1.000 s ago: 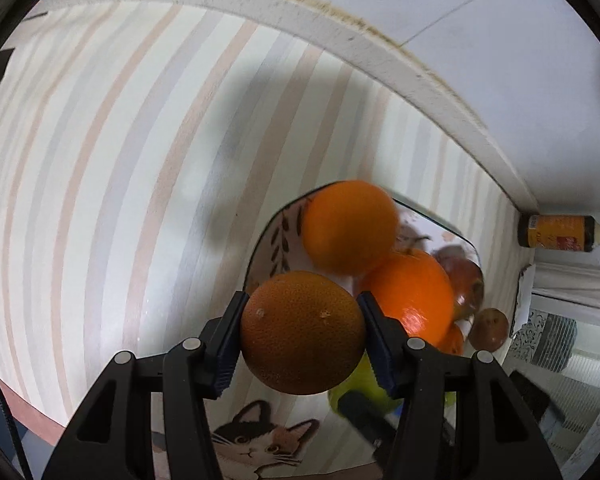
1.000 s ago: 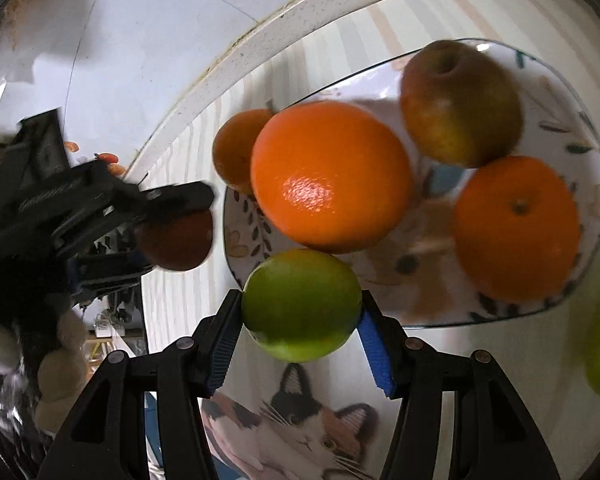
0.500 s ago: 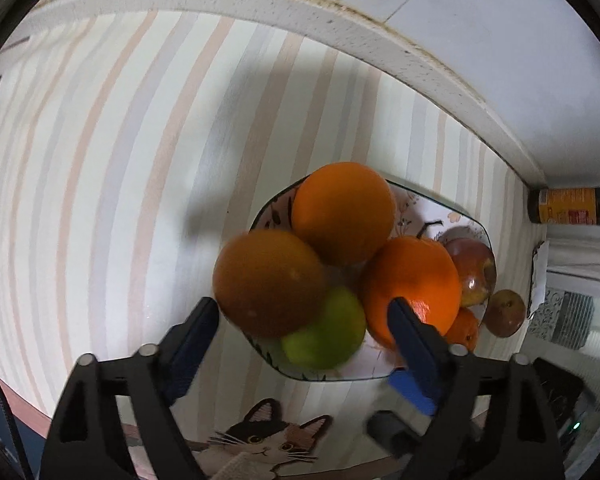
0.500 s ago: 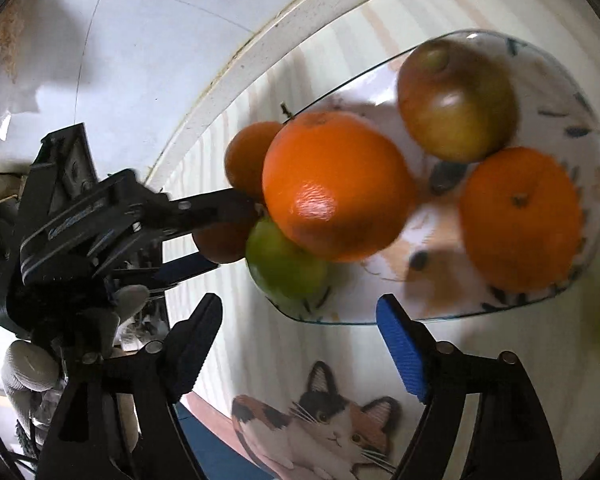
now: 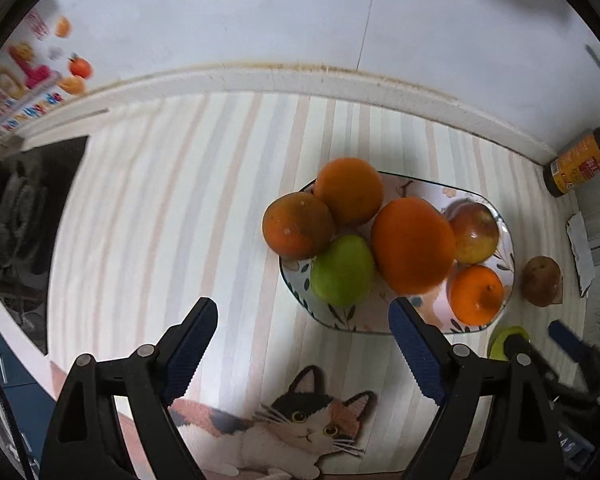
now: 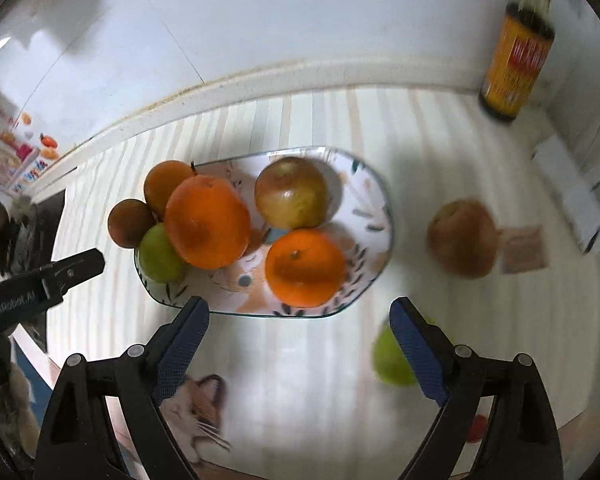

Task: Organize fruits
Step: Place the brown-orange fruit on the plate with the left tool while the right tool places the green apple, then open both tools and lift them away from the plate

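Observation:
An oval patterned plate (image 5: 420, 188) (image 6: 364, 208) holds several fruits. A dark orange (image 5: 298, 226) (image 6: 130, 224) and a green fruit (image 5: 342, 270) (image 6: 158, 254) lie at its left end, beside two oranges, an apple and a small orange. My left gripper (image 5: 302, 320) hangs open above the plate's near left edge, holding nothing. My right gripper (image 6: 299, 316) is above the plate's near rim, its jaws opening with nothing between them. A loose apple (image 6: 462, 238) (image 5: 542, 286) and a second green fruit (image 6: 392, 360), partly behind my right finger, lie on the mat to the right.
A striped mat with a cat picture (image 5: 300, 420) covers the counter. A sauce bottle (image 6: 516, 52) (image 5: 580, 162) stands at the back right corner by the white wall. A colourful box (image 5: 20, 84) and a dark stove area (image 5: 32, 216) are at the left.
Both grippers opened, leaving the dark orange and the green fruit on the plate's left end. Both then rose and pulled back, so the whole plate now shows.

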Available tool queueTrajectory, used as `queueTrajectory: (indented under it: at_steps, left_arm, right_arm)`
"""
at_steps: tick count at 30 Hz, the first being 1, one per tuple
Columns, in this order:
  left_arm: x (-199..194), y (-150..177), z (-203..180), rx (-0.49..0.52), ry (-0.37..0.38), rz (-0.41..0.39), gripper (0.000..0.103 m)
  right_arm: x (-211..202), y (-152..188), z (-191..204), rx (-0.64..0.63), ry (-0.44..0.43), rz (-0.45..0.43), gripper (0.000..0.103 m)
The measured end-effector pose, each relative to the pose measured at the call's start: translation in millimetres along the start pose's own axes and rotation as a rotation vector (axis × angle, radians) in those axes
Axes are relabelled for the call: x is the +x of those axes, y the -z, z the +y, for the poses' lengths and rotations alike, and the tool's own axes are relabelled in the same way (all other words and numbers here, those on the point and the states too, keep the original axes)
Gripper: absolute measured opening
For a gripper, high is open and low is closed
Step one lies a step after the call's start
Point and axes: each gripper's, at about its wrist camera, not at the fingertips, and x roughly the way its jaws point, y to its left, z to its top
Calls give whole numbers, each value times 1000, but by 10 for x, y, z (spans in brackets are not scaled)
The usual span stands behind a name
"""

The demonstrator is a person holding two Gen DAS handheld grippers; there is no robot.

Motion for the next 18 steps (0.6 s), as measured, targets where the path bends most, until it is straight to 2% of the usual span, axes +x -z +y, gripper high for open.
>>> queueTrajectory:
  at_steps: [6, 13, 18]
  left_arm:
    - [-429, 278, -122, 11, -16, -95, 88]
    - [-989, 564, -103, 45, -11, -192, 88]
    - [-1312, 747, -45, 60, 14, -232, 88]
  right_arm:
    - [-479, 106, 52, -83, 14, -75, 94]
    - [-1064, 341, 102, -89, 11, -140, 94]
    - [-1497, 521, 172, -93, 6, -183, 94]
